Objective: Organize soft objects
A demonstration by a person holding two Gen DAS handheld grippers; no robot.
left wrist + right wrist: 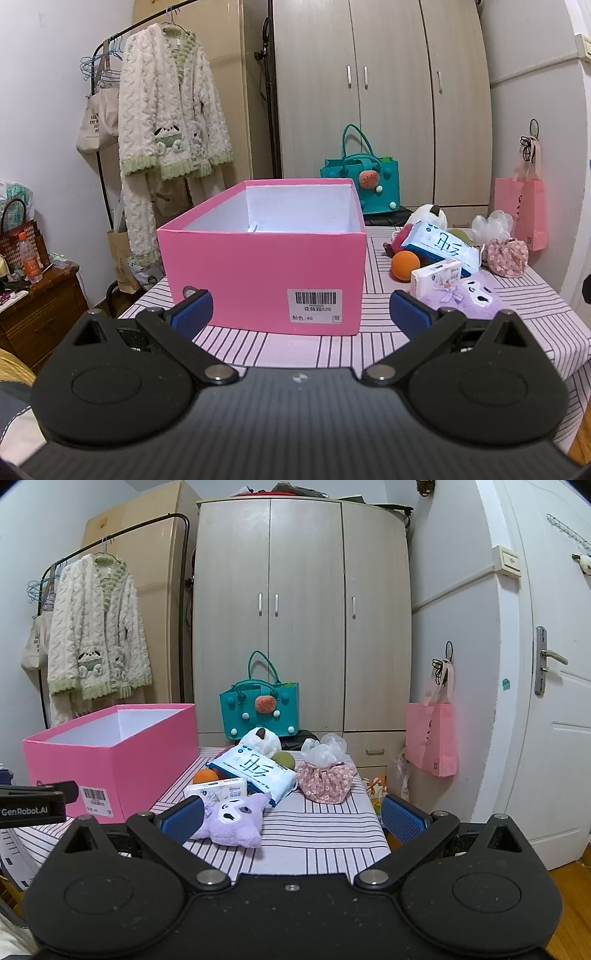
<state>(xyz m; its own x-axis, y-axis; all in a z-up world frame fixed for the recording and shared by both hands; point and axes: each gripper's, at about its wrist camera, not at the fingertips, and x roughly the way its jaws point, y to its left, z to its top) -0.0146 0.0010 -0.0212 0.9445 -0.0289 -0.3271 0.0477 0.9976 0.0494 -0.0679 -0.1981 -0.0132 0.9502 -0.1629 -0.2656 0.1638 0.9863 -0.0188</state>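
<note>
An open pink box [258,273] [110,760] stands on the striped tablecloth and looks nearly empty. My left gripper [301,310] is open just in front of its labelled wall. To the box's right lies a heap: purple plush [232,819] [469,295], small tissue pack [221,788], large blue tissue pack [255,771], orange ball [205,776], white plush [260,742], floral pouch [325,781]. My right gripper [293,819] is open near the table's front edge. The purple plush lies beside its left finger, and nothing is gripped.
A teal felt bag [258,705] stands behind the heap, before the wardrobe [303,609]. A pink paper bag [430,738] hangs on the right wall. A clothes rack with a fluffy robe [170,110] stands left. The table's right edge [373,794] drops to the floor.
</note>
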